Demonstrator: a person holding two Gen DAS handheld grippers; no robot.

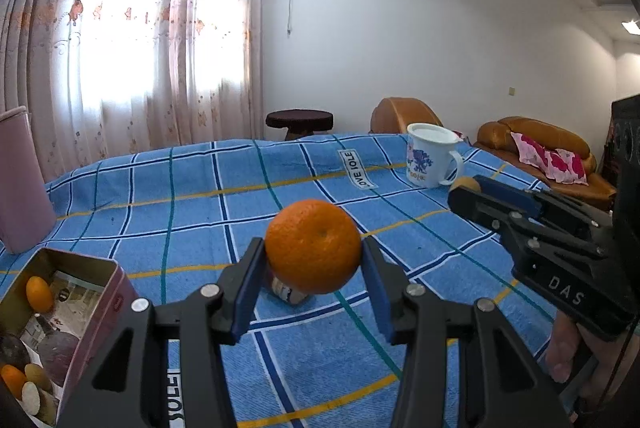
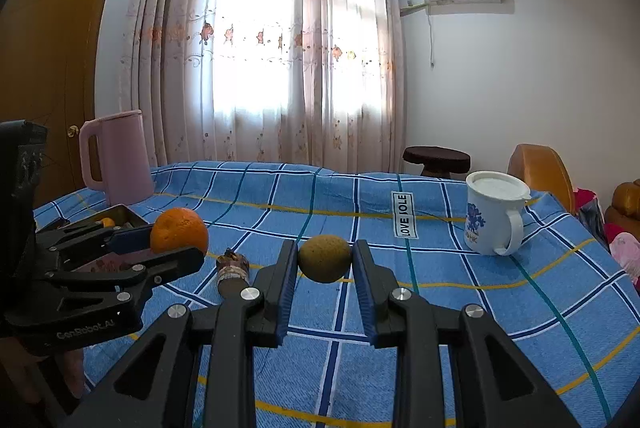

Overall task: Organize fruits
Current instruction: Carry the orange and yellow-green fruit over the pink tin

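While both fruits hang clear of the blue checked cloth (image 1: 200, 204) that covers the worktop, the left gripper (image 1: 313, 256) is narrowed onto a round orange mandarin (image 1: 313, 246), its blue-padded fingers (image 1: 248, 288) pressing the fruit from either side. The right gripper (image 2: 325, 260) is drawn in much tighter, its two fingers (image 2: 286, 288) clamped against a small round greenish-brown fruit (image 2: 325, 258), perhaps a kiwi or a longan, though the skin is too dull to say which.

Only the left wrist view looks down into the open pink rectangular tin (image 1: 100, 308) at the lower left, where another orange fruit (image 1: 39, 294), a dark purple one (image 1: 60, 350) and a few pale pieces lie on a printed lining. It also catches the right gripper from the side, with the person's hand (image 1: 568, 352) on its grip, and a tan leather sofa (image 1: 536, 148) with a pink cushion beyond the worktop.

Only the right wrist view shows the whole pink plastic jug (image 2: 116, 156) standing behind the tin, a wooden door (image 2: 52, 68) at the left, and the small brown stubby object (image 2: 232, 272) lying on the cloth between the two grippers, which the mandarin mostly hides in the other view. Both views show the white lidded mug with blue print (image 2: 494, 214) near the far right edge
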